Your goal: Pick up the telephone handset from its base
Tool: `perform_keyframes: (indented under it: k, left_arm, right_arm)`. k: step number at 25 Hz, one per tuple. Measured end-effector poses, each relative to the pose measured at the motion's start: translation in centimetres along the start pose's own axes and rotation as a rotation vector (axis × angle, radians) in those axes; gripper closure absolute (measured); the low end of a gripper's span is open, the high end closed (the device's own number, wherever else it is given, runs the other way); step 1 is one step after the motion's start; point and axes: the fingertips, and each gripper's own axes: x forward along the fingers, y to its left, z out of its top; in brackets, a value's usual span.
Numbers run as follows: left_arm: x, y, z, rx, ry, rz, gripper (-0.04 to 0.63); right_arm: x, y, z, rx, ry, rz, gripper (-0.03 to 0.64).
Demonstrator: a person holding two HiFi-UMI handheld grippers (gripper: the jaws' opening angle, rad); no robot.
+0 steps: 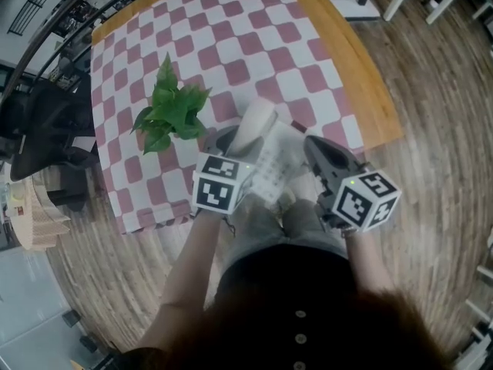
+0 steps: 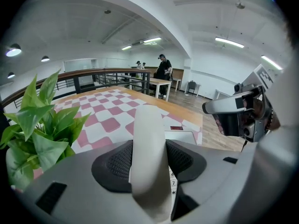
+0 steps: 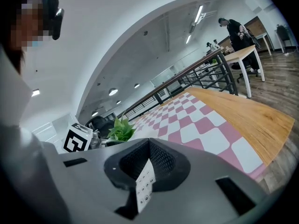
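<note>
A wooden table draped in a pink-and-white checked cloth stands on a plank floor in an open, white-ceilinged loft edged by a dark railing. On it are one potted plant and one white telephone, worked by two claws. From the left: an office chair beside the table, then the plant, its leaves close against the left claw. That claw is clamped on the handset, held over the left side of the base; whether it has cleared the cradle cannot be told. To the right of the base, the right claw has its jaws drawn together to a slit, through which a strip of the keypad shows. Far off, people stand by a second desk.
</note>
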Motion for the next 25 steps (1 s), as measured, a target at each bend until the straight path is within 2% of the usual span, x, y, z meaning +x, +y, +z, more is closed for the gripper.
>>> perform_keyframes:
  k: [18,25]
  left_arm:
    - [-6.6,-1.2,5.2,-0.009,-0.218,0.034,0.374]
    - [-9.9,-0.7,6.9,-0.064,-0.327,0.059,0.374]
  right_arm:
    - [-1.1,3.9,5.3,-0.137,-0.101,0.068,0.606]
    - [-0.7,5.5,6.5,-0.166,-0.116,0.104,0.606]
